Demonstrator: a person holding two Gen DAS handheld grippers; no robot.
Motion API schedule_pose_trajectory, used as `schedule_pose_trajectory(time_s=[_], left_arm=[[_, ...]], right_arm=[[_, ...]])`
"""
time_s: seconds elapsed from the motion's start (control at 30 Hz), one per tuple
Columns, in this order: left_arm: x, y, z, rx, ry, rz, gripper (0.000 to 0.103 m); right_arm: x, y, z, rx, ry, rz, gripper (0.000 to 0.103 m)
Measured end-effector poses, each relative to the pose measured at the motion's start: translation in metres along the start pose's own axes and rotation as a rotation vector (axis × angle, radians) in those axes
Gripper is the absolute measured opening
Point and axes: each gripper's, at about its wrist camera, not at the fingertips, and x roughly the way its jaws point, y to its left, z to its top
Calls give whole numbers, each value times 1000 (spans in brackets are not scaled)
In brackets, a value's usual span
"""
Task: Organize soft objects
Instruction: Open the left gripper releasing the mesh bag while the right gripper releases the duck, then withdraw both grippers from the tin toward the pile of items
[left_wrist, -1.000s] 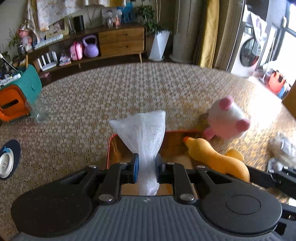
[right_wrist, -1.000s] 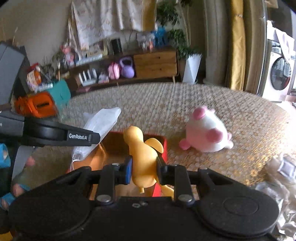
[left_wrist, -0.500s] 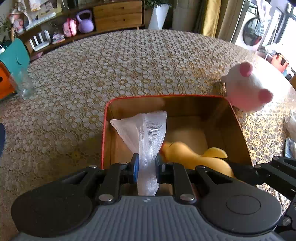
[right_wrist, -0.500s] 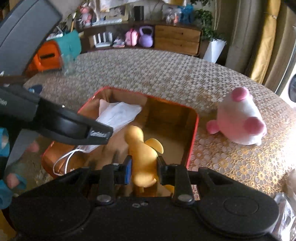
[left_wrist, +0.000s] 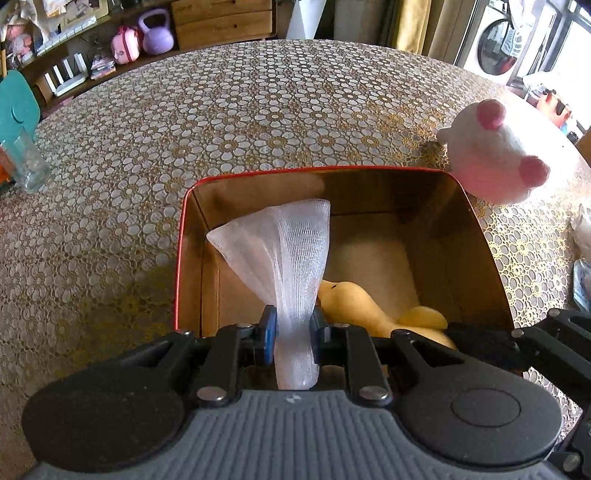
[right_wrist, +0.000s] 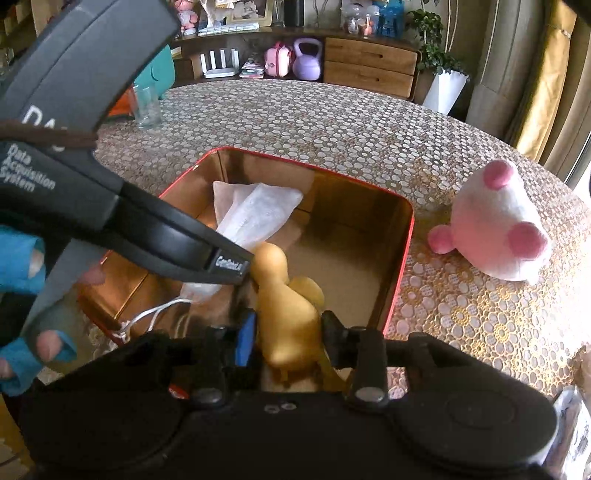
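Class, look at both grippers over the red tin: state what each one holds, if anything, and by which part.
The left gripper pinches the white mesh bag at its gathered lower end. The right gripper clamps the yellow duck across its body.

Duck (left_wrist: 354, 302) in tin (left_wrist: 476, 236) (plush (left_wrist: 495, 155) right of it).

Soft items at the red tin: two inside, one out on the bench.
White mesh mask (left_wrist: 280, 258), bunched and upright, sits over the red-rimmed tin's (left_wrist: 180, 258) left half, ear loops trailing at the near edge. Yellow duck (right_wrist: 286, 314) lies low inside, just beside it. Pink-and-white plush (right_wrist: 495, 229) rests just outside the tin's right wall.
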Motion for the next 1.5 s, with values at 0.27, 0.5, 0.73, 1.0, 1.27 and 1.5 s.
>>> schedule_pose_trajectory(time_s=[0.27,0.5,0.73,1.0,1.27,1.5], left_arm=[[-8,0,0,-3,-12,10,36],[-24,1,-2,-36,-48,8,64],[-63,-18,-4,11,-147,24,71],[-105,-46,-16,49,-236,-37,73],[-134,-79,-31,106,-323,-74,79],[-154,-110,-43,129,-383,-151,84]], right_arm=[[-17,-4,-4,15,-35,22,51],[-38,-10,-7,43,-71,37,55],[-80,-23,-17,74,-156,52,64],[-132,-48,-38,128,-257,51,72],[-173,-84,-67,216,-339,25,82],[-200,-116,-98,294,-390,-17,88]])
